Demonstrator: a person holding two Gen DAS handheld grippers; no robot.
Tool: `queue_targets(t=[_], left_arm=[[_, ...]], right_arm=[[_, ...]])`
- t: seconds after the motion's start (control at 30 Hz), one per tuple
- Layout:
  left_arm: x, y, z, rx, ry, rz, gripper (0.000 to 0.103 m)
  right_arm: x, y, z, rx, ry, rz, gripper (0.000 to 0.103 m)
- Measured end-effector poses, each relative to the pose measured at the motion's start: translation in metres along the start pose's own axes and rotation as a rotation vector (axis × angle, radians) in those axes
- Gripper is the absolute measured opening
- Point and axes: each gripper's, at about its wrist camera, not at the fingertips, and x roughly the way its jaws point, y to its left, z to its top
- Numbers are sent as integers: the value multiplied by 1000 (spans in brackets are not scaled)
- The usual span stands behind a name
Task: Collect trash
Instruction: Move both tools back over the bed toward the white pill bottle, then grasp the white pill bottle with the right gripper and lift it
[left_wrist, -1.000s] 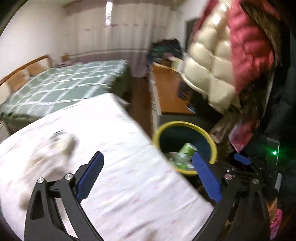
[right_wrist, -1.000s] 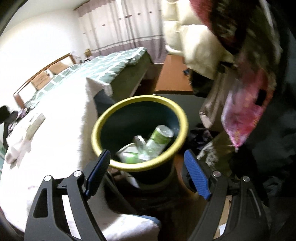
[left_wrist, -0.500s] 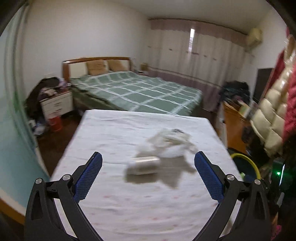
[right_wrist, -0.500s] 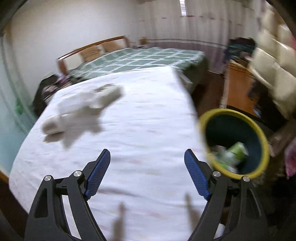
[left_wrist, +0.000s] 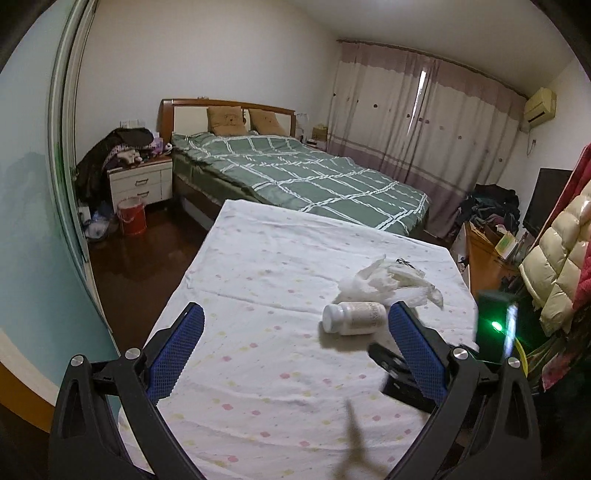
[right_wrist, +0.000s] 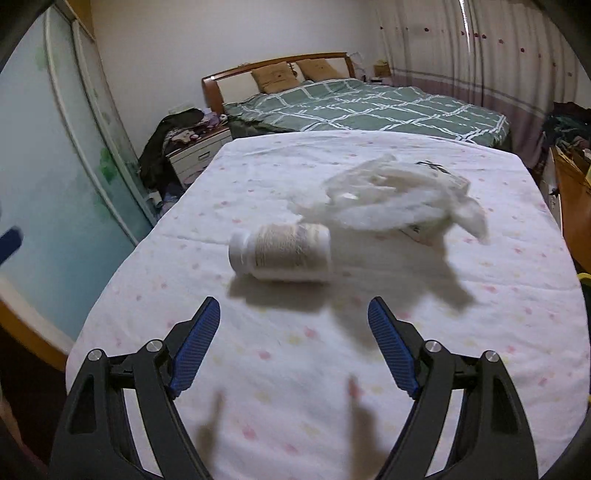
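Both claws, left gripper (left_wrist: 295, 343) and right gripper (right_wrist: 294, 334), are gaping wide and carrying nothing; just ahead of the right one, a white bottle (right_wrist: 280, 252) is lying beside crumpled tissue (right_wrist: 391, 199).

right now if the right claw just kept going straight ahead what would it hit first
Most likely the white bottle, lying on its side on the white sheet just ahead of the open right claw, slightly left of centre. The crumpled tissue lies beyond it. Depth is hard to judge here.
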Motion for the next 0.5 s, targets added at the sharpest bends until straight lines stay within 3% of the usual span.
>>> queue_targets(t=[0.5], left_arm=[[32,17,-13,-35,66,-57,98]], right_arm=[[63,24,30,12,79,-108,89]])
